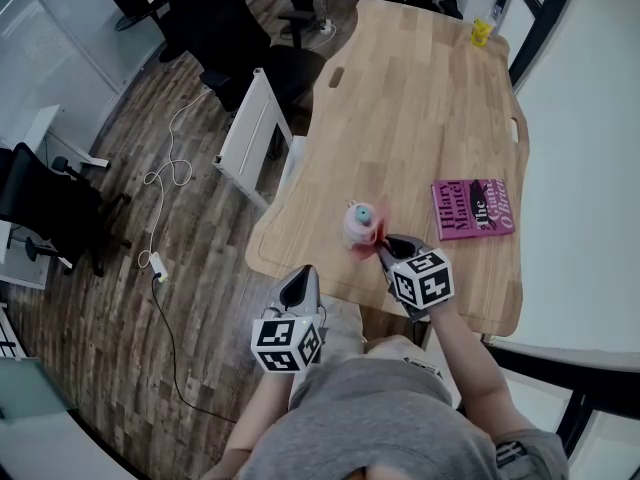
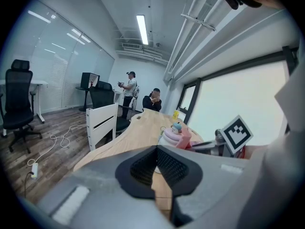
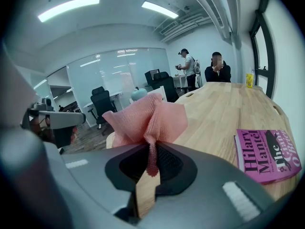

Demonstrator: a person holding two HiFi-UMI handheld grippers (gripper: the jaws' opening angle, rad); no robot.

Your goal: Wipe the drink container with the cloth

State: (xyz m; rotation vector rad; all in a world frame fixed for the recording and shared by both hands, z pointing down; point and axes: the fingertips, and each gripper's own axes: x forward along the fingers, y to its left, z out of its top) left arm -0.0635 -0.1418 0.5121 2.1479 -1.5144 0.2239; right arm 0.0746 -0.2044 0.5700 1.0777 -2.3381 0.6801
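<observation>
- The right claw [image 3: 152, 149] is clamped on a thin fold of the pink cloth [image 3: 147, 116]. Most of the cloth bunches loose above the jaws.
- With so little of it pinched, I'd expect a firm rub to drag the cloth out of the grip.
- The drink container [image 1: 360, 223], pink with a small teal figure on top, stands upright on the worktop [image 1: 420, 118]. It is near the edge closest to the person, and the cloth is right against its near side.
- Nothing steadies it. The left claw [image 2: 156, 149] is closed on nothing and hangs off the worktop edge, apart from the container.
- A sideways wipe could slide or tip the container. Pushed toward the person, it could go over the near edge to the floor.
- To brace it, the left claw would first have to open. Coming in closed, it may knock the container over instead.
- A purple book [image 1: 473, 208] lies close by on the right. I can't tell whether the container holds any liquid or is sealed, but if it spills, the book would likely get wet.
</observation>
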